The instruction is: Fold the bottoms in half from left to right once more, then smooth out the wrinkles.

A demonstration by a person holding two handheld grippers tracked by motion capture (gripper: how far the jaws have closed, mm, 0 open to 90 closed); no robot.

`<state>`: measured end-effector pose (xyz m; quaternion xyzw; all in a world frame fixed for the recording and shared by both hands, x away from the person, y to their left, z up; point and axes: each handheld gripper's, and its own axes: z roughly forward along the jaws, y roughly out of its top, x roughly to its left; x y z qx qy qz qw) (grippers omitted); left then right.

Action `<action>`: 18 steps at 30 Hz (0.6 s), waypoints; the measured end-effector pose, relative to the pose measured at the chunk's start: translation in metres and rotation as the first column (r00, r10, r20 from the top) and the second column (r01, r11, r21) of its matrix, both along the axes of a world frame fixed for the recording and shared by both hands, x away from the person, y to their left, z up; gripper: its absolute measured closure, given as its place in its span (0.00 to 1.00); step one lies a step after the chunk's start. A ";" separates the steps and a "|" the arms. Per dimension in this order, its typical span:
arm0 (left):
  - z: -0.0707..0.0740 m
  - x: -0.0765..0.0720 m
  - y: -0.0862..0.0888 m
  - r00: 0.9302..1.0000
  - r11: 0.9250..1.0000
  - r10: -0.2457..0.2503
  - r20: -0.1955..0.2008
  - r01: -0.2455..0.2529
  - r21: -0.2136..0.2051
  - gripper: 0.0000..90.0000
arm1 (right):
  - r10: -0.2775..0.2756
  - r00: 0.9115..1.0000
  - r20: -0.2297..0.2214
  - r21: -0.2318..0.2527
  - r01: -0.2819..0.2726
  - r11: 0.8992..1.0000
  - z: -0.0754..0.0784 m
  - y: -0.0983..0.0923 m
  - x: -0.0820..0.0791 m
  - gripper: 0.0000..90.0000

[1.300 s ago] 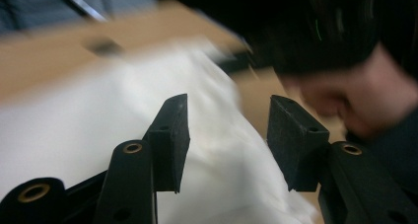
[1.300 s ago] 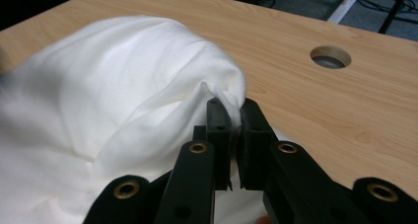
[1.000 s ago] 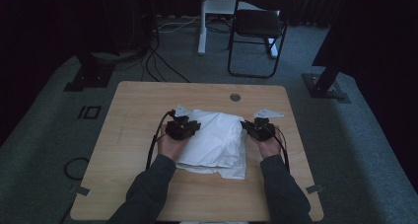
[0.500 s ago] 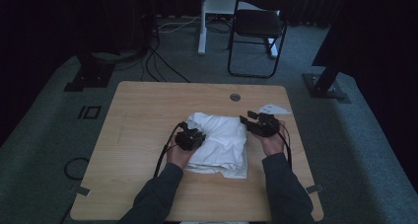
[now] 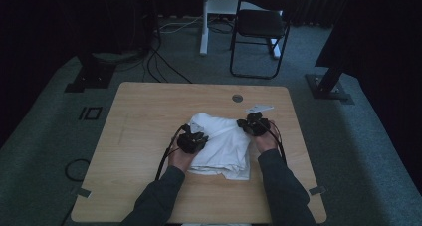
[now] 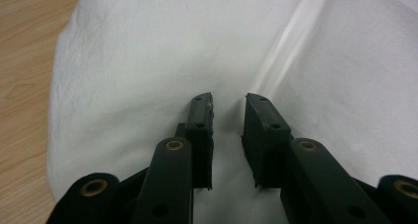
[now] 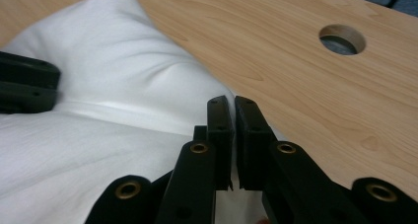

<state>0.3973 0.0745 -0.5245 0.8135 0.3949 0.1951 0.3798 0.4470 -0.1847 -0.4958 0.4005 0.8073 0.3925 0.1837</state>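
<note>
Wooden tabletop is carrying a folded white cloth right of centre, nearer the front edge. Left gripper is hovering over the cloth's left side, jaws apart. Right gripper is pinching the cloth's right edge, jaws nearly together.

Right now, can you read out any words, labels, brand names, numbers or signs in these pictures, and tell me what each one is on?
No text can be read in these pictures.
Small white card on the light wooden table: too small and blurred to tell whether it is printed.
Folded white cloth: plain, no label showing.
Black jaws of the left gripper and right gripper: no markings, just brass-coloured rivets.
</note>
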 end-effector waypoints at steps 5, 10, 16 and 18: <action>0.000 0.001 0.001 1.000 1.000 -0.001 -0.001 0.001 -0.008 0.81 | -0.010 1.000 -0.008 0.001 0.010 1.000 -0.005 0.002 0.004 0.95; -0.001 0.000 0.002 1.000 1.000 0.005 0.008 -0.005 -0.011 0.80 | -0.014 1.000 -0.023 -0.006 0.014 1.000 -0.010 0.003 0.007 0.94; -0.001 -0.001 0.001 1.000 1.000 0.025 0.015 -0.024 -0.005 0.78 | -0.027 0.999 0.024 0.008 0.026 1.000 0.008 0.006 -0.014 0.57; -0.001 -0.001 0.001 0.999 1.000 0.029 0.020 -0.029 -0.003 0.77 | -0.005 0.998 0.062 0.029 0.003 1.000 0.017 0.008 -0.029 0.50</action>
